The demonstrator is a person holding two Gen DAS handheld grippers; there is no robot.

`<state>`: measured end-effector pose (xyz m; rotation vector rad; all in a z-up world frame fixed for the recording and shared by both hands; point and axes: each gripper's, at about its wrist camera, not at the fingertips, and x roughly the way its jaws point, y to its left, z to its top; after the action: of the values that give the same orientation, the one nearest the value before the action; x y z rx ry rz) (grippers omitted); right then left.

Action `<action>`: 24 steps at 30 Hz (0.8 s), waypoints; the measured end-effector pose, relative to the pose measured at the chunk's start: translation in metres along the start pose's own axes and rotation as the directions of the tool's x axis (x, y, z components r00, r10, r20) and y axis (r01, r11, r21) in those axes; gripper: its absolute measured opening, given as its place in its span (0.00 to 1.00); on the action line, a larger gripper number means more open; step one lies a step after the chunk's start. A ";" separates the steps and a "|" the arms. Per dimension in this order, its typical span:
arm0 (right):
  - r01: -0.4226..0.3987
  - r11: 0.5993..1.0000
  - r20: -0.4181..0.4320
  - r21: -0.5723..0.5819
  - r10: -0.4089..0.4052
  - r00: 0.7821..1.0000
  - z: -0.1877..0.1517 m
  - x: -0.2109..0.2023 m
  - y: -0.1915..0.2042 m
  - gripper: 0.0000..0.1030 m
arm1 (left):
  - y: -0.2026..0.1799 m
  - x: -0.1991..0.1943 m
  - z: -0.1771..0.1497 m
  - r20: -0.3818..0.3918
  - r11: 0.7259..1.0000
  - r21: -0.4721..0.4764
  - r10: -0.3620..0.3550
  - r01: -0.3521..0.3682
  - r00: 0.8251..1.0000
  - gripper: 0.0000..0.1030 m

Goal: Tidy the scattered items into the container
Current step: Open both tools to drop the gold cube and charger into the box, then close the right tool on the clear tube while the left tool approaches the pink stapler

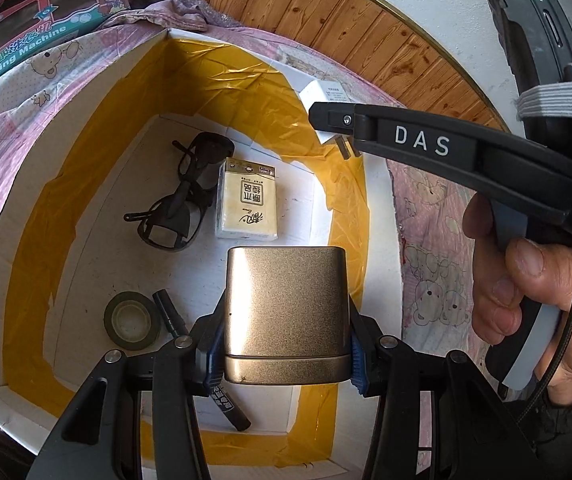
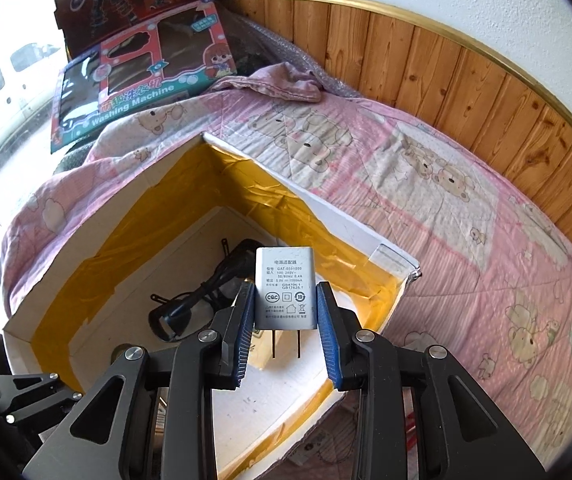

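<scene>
Right wrist: pink quilt point(image 2: 425, 200), wood panelling point(image 2: 465, 80)

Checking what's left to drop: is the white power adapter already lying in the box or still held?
Still held. The right gripper clamps the power adapter between its blue pads, prongs pointing back, above the box.

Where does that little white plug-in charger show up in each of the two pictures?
Left wrist view: the white charger is upper right of centre, behind the other gripper's black finger.
Right wrist view: the charger is at centre, between blue pads.
Shared landmark: the black glasses in the box.
</scene>
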<state>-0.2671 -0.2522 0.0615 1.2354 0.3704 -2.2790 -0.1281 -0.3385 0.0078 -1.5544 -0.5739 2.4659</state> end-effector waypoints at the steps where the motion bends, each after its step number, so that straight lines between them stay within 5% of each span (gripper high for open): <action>1: -0.008 1.000 -0.001 0.004 0.008 1.000 0.001 0.003 -0.002 0.36 | 0.001 0.002 0.001 0.001 1.000 -0.003 0.003 -0.003 1.000 0.51; 3: -0.023 0.999 0.013 0.030 0.023 1.000 0.000 0.003 -0.007 0.47 | 0.003 0.002 0.002 0.001 1.000 -0.015 -0.006 0.006 1.000 0.58; 9: -0.130 0.980 0.142 0.148 0.109 0.984 -0.014 -0.045 -0.023 0.46 | 0.003 -0.027 -0.001 0.070 1.000 -0.006 0.019 -0.019 0.997 0.60; 10: -0.153 0.976 0.174 0.156 0.125 0.977 -0.019 -0.058 -0.024 0.45 | 0.002 -0.034 -0.003 0.086 1.000 -0.001 0.025 -0.025 0.996 0.60; 12: -0.177 0.971 0.228 0.161 0.138 0.964 -0.037 -0.083 -0.023 0.24 | -0.002 -0.049 -0.010 0.119 0.999 0.015 0.029 -0.031 0.992 0.60; 14: -0.179 0.969 0.252 0.171 0.132 0.959 -0.060 -0.099 -0.021 0.19 | -0.013 -0.062 -0.020 0.154 0.998 0.049 0.023 -0.031 0.988 0.60; 18: -0.160 0.951 0.222 0.264 0.102 0.970 -0.119 -0.098 -0.029 0.18 | -0.039 -0.071 -0.041 0.166 0.993 0.119 -0.014 -0.006 0.986 0.60; 24: -0.155 0.872 0.103 0.464 0.120 0.987 -0.186 -0.048 -0.060 0.21 | -0.072 -0.059 -0.059 0.114 0.988 0.146 -0.067 0.050 0.991 0.60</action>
<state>-0.1498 -0.1015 -0.0004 1.3476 -0.3162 -2.3537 -0.0539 -0.2797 0.0636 -1.3269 -0.4422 2.5062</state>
